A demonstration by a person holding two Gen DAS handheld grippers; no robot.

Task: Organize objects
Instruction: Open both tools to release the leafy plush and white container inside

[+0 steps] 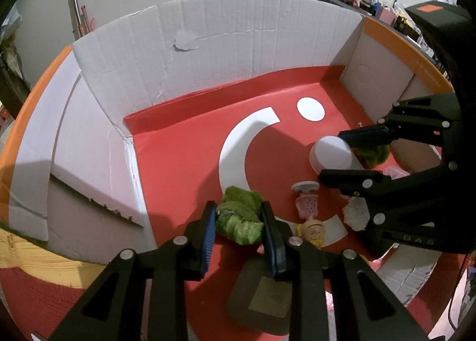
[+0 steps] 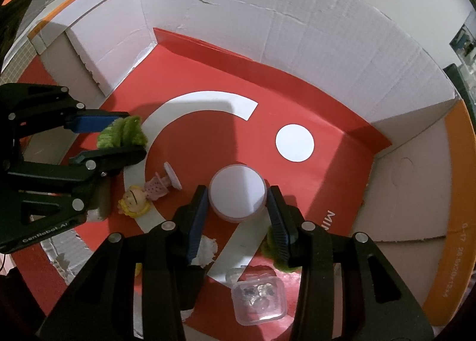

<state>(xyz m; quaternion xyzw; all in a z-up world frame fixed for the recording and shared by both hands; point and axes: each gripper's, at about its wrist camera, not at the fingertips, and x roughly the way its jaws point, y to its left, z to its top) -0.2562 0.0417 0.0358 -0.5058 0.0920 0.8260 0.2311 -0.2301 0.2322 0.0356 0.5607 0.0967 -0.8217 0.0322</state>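
Note:
I am over an open cardboard box [image 1: 208, 52] with a red floor. My left gripper [image 1: 238, 216] is shut on a fuzzy green plush [image 1: 239, 216] and holds it just above the floor; it also shows in the right wrist view [image 2: 123, 133]. My right gripper [image 2: 236, 201] is shut on a round white jar [image 2: 237, 196], which also shows in the left wrist view [image 1: 331, 153]. A small pink doll with a yellow-haired head [image 2: 148, 192] lies on the floor between the two grippers.
A clear plastic case [image 2: 258, 301] lies near the box front. A second green plush [image 2: 276, 247] sits under my right finger. A white crumpled lump [image 2: 208, 248] and a grey square pad [image 1: 261, 296] also lie on the floor. White box walls [image 2: 297, 28] stand around.

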